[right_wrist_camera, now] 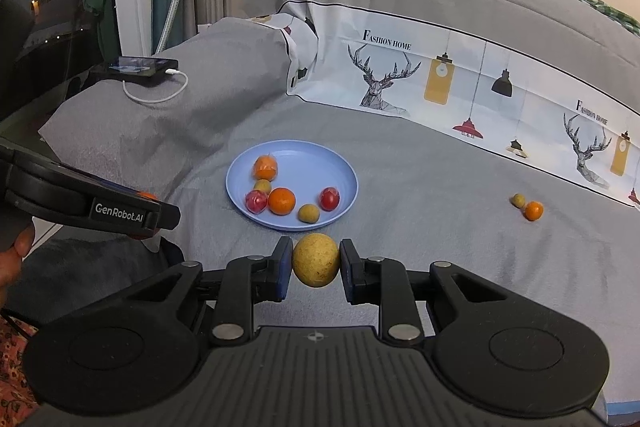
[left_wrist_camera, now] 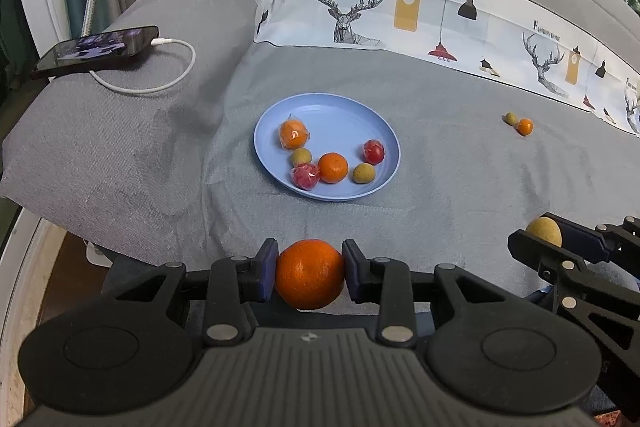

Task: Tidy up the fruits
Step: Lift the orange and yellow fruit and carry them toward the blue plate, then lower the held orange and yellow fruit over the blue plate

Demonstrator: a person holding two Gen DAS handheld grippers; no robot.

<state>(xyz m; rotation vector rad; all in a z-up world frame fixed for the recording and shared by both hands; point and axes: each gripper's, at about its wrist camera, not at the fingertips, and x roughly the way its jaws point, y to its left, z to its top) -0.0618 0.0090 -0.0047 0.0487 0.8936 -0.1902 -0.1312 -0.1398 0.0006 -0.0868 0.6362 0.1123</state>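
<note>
Left gripper mostly cut off in right view; left gripper clamps orange, right gripper clamps yellow fruit, both near blue plate

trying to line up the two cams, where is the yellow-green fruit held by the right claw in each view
Left wrist view: the yellow-green fruit sits at the far right edge, pinched in the right claw, right of the blue plate.
Right wrist view: low centre, between the pads, just below the plate's near rim.
Shared landmark: the blue plate holding six fruits.
</note>
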